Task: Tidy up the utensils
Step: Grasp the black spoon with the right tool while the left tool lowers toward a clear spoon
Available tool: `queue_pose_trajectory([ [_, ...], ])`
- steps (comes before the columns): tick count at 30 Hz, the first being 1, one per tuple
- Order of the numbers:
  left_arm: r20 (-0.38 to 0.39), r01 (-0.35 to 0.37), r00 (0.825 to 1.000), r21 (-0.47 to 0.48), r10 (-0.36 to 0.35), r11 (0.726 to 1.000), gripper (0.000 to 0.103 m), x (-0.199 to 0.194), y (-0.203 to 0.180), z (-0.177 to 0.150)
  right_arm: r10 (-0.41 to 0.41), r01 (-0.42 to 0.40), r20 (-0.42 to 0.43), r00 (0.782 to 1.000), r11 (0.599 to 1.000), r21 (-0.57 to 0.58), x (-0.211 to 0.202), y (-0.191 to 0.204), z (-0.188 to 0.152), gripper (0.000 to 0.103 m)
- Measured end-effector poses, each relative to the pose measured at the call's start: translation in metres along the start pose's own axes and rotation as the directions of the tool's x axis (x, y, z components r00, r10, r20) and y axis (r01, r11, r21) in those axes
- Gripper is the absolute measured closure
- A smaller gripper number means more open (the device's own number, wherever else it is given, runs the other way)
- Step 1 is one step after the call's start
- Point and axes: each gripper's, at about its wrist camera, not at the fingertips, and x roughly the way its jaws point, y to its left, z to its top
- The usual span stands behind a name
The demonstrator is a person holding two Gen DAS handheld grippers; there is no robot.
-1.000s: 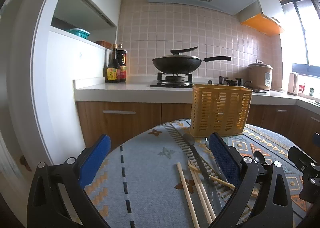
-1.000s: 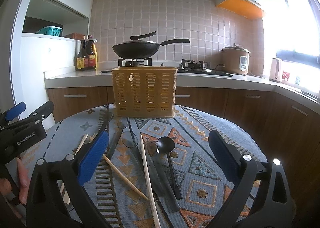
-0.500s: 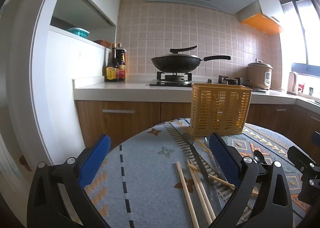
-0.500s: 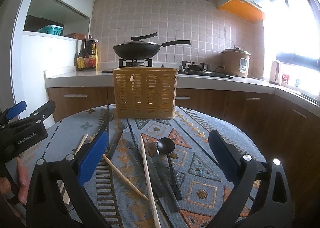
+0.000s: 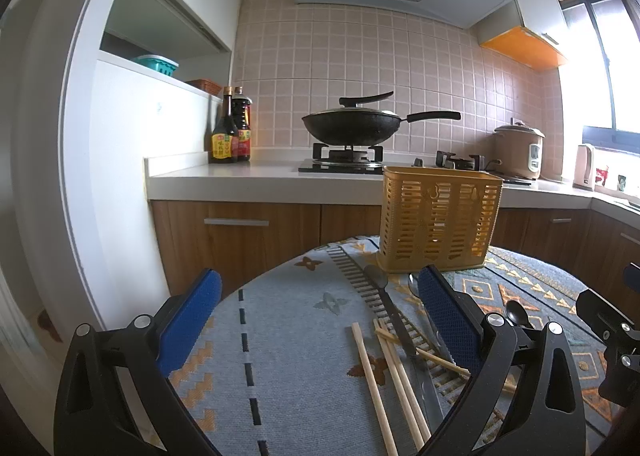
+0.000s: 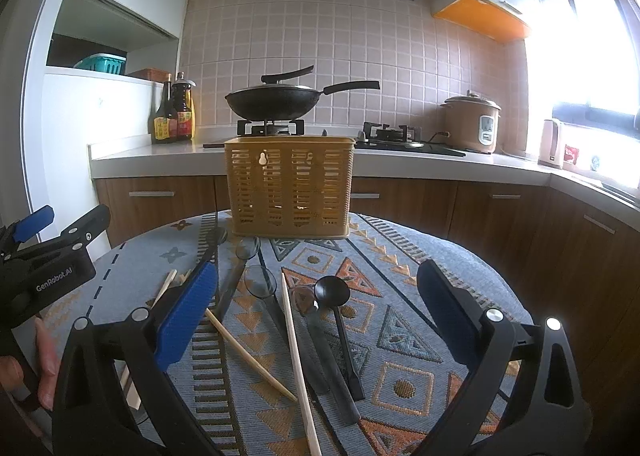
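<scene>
Your left gripper stands spread wide with nothing between its blue, cross-hatched pads, hovering over the woven, patterned tablecloth; your right gripper is likewise spread and empty above the utensil pile. The utensil holder, a yellow plastic box with slotted walls and a keyhole hanger cut-out, sits upright at the far edge of the table, well apart from both grippers. The utensils lie loose on the cloth in front of it. In the right wrist view you can count one matte black spoon with a round bowl and flat handle, two clear, glassy spoons near the holder, and a dark-handled knife running alongside them. The wooden chopsticks are pale, slender and straight; at least four show, crossed at angles, though overlap prevents an exact count. A fingertip shows at the lower left beside the left gripper's body.
</scene>
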Motion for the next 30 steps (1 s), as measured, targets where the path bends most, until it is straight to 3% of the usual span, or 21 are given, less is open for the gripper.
queue_pose_trajectory([
  [10, -0.006, -0.008, 1.0, -0.023, 0.008, 1.0, 0.007, 0.001, 0.004, 0.0, -0.036, 0.037, -0.023, 0.999, 0.999, 0.027, 0.002, -0.005, -0.001, 0.008],
  [14, -0.073, 0.034, 0.997, -0.054, -0.038, 0.998, 0.008, 0.013, 0.011, 0.001, -0.032, 0.037, -0.098, 0.995, 0.998, 0.052, 0.015, -0.012, 0.002, 0.008],
  [16, -0.14, 0.074, 0.987, -0.043, -0.08, 0.996, 0.009, 0.022, 0.012, 0.002, -0.027, 0.038, -0.166, 0.986, 0.997, 0.06, 0.026, -0.016, 0.002, 0.008],
  [20, -0.287, 0.174, 0.941, -0.038, -0.177, 0.984, 0.018, 0.044, 0.018, 0.011, 0.026, 0.001, -0.241, 0.97, 0.994, 0.112, 0.038, -0.025, 0.005, 0.008],
  [23, -0.399, 0.244, 0.887, -0.027, -0.234, 0.97, 0.026, 0.066, 0.021, 0.02, 0.025, 0.009, -0.287, 0.958, 0.993, 0.12, 0.047, -0.032, 0.016, 0.008],
  [24, -0.451, 0.287, 0.85, -0.039, -0.273, 0.957, 0.028, 0.078, 0.021, 0.025, 0.025, 0.01, -0.306, 0.952, 0.994, 0.113, 0.051, -0.034, 0.02, 0.008],
  [25, -0.476, 0.311, 0.827, -0.055, -0.299, 0.949, 0.03, 0.086, 0.02, 0.026, 0.026, 0.008, -0.339, 0.941, 0.995, 0.098, 0.058, -0.035, 0.025, 0.008],
  [26, -0.523, 0.348, 0.779, -0.097, -0.345, 0.933, 0.032, 0.1, 0.021, 0.03, 0.035, -0.003, -0.374, 0.927, 0.996, 0.087, 0.066, -0.037, 0.03, 0.008],
  [27, -0.554, 0.366, 0.746, -0.121, -0.368, 0.923, 0.032, 0.11, 0.02, 0.031, 0.052, -0.019, -0.406, 0.912, 0.996, 0.083, 0.073, -0.038, 0.033, 0.008],
  [30, -0.664, 0.406, 0.619, -0.188, -0.42, 0.894, 0.033, 0.15, 0.01, 0.032, 0.132, -0.081, -0.525, 0.841, 0.99, 0.119, 0.101, -0.047, 0.044, 0.01],
])
